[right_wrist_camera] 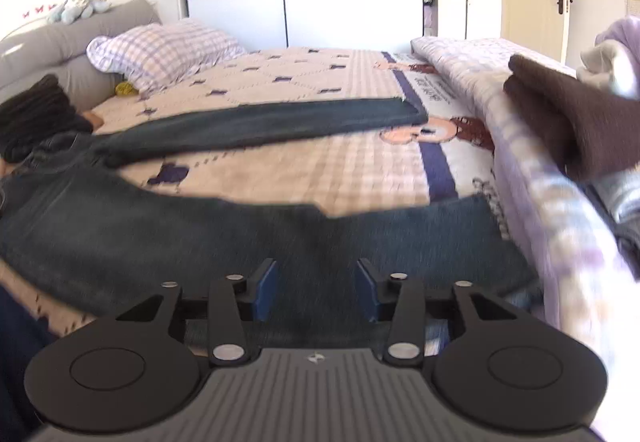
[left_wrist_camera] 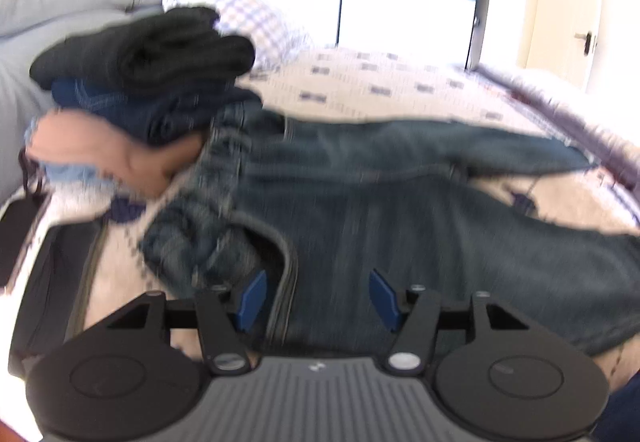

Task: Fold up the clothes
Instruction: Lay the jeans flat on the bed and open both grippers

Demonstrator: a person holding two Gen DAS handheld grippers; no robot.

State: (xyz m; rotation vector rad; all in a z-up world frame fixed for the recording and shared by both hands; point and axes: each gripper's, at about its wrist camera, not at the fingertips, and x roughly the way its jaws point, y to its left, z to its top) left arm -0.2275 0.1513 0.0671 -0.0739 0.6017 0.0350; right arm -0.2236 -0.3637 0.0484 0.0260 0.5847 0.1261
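Jeans (left_wrist_camera: 360,193) lie spread beneath both open tools.

One pair of jeans (right_wrist_camera: 256,242) lies spread out on the bed (right_wrist_camera: 320,81), with two legs. One stack of folded clothes (left_wrist_camera: 136,81) sits near the head edge, with about four pieces in it. One checked pillow (right_wrist_camera: 160,49) is there too. One brown folded thing (right_wrist_camera: 572,117) sits at the right edge.
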